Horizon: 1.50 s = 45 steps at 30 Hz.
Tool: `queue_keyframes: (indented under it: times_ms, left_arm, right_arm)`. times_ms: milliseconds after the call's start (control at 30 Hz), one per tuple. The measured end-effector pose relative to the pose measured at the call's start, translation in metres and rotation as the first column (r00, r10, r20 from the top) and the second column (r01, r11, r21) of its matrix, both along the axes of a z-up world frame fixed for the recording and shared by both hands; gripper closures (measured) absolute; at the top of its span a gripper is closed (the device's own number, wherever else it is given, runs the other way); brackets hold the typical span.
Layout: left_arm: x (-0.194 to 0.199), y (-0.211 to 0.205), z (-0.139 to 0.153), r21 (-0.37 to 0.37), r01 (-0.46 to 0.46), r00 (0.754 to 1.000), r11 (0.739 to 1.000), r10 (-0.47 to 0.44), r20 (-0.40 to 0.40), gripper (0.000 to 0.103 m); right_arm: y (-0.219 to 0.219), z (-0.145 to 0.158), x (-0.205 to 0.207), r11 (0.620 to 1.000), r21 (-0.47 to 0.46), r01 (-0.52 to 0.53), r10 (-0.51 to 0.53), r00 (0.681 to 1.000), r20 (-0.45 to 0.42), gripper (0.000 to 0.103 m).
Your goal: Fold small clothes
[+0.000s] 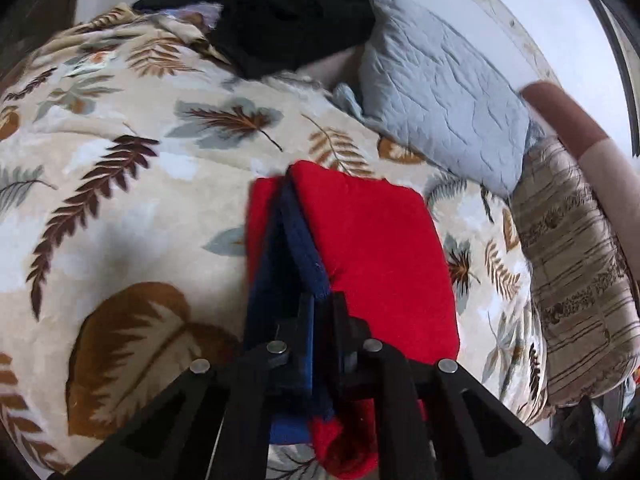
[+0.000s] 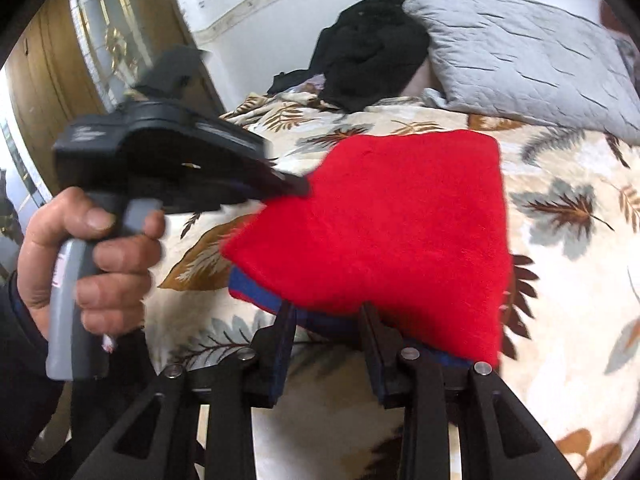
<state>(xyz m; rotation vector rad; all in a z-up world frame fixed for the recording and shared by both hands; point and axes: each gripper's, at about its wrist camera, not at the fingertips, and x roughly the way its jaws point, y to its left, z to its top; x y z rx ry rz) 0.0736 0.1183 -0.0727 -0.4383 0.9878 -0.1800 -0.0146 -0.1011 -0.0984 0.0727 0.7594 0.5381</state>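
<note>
A small red garment with a dark blue band (image 1: 372,248) lies folded on the leaf-print blanket (image 1: 120,200). My left gripper (image 1: 322,304) is shut on the garment's near edge, blue and red cloth pinched between its fingers. In the right wrist view the same garment (image 2: 392,224) spreads in front of me. A hand (image 2: 92,264) holds the left gripper (image 2: 298,190), whose tip clamps the red cloth's left corner. My right gripper (image 2: 327,314) stands open at the garment's near edge. The blue band shows between its fingers, and the pads do not press on it.
A heap of black clothes (image 1: 288,12) lies at the head of the bed beside a grey quilted pillow (image 1: 440,80). A striped beige cushion (image 1: 576,272) and a brown and pink roll (image 1: 568,120) lie on the right. A wooden door (image 2: 44,80) stands at the left.
</note>
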Motion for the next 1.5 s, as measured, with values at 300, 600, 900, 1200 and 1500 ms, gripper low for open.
queue_keyframes:
  times_ms: [300,600,900,1200,1500]
  left_arm:
    - [-0.003,0.019,-0.039,0.012,-0.038,0.995,0.999,0.039,-0.086,0.095]
    - [0.053,0.003,-0.014,-0.078,0.031,0.998,0.997,-0.035,-0.058,0.073]
    - [0.053,-0.002,-0.003,-0.004,0.008,1.0,1.0,-0.008,0.025,0.096]
    - [0.061,0.006,-0.042,0.015,-0.018,0.999,1.0,0.019,-0.05,0.095]
    - [0.055,0.012,-0.034,0.014,-0.034,0.999,0.999,0.034,-0.035,0.095]
  right_arm:
    - [-0.044,0.005,0.014,0.987,0.115,0.109,-0.102,0.993,-0.062,0.038]
    - [-0.082,0.006,0.02,0.96,0.184,0.212,-0.196,0.975,-0.101,0.036]
    - [-0.086,0.001,0.016,0.965,0.176,0.192,-0.177,0.979,-0.096,0.036]
    - [-0.098,0.005,0.034,0.953,0.214,0.216,-0.194,0.973,-0.122,0.035]
    - [-0.114,0.001,0.032,0.929,0.27,0.252,-0.21,0.962,-0.176,0.031]
